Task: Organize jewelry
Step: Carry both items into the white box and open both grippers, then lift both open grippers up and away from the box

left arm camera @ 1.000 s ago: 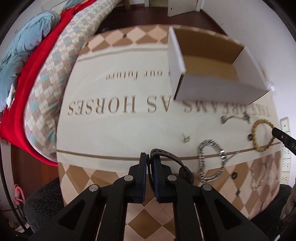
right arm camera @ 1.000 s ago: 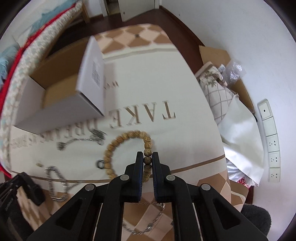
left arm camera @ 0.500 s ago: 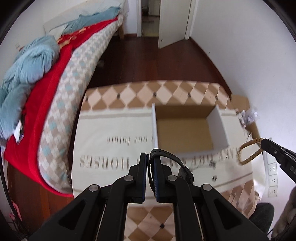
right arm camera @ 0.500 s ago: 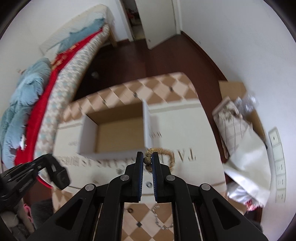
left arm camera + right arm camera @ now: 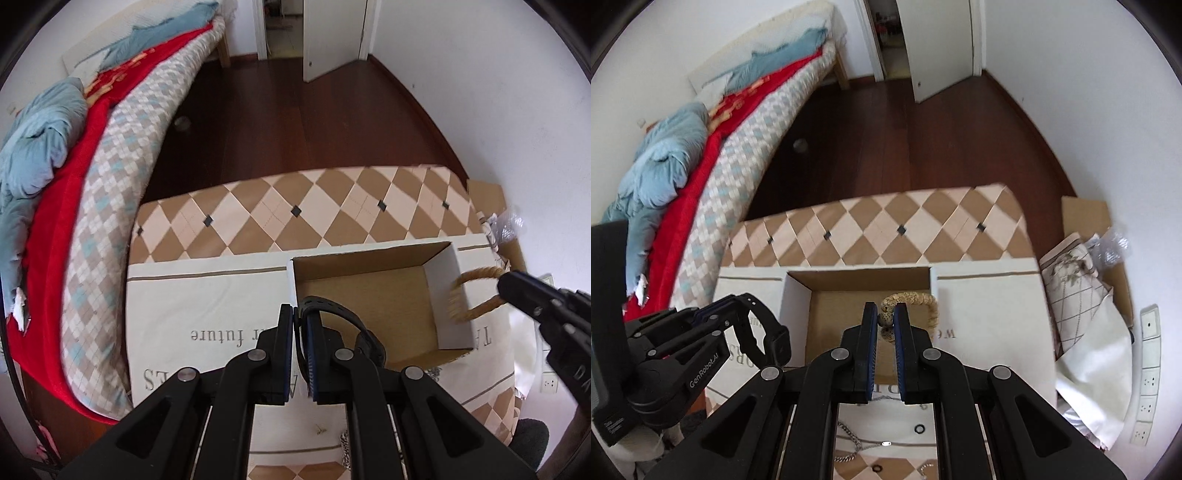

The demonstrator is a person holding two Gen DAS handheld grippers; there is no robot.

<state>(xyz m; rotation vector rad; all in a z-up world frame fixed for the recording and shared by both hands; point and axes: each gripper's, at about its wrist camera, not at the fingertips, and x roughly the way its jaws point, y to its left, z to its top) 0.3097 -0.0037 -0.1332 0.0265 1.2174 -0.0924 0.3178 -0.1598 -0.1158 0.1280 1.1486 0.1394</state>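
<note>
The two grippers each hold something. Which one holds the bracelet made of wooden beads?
The right gripper holds the tan wooden bead bracelet, above the open cardboard box. The left gripper instead holds a black watch by its strap.

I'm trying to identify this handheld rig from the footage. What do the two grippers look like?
Both are matte black plastic. The left gripper and right gripper each have two flat parallel fingers with blue ribbed inner pads, on angled struts with round silver rivets. The left one's side carries white "GenRobot.AI" lettering. No cables or sleeves are visible.
</note>
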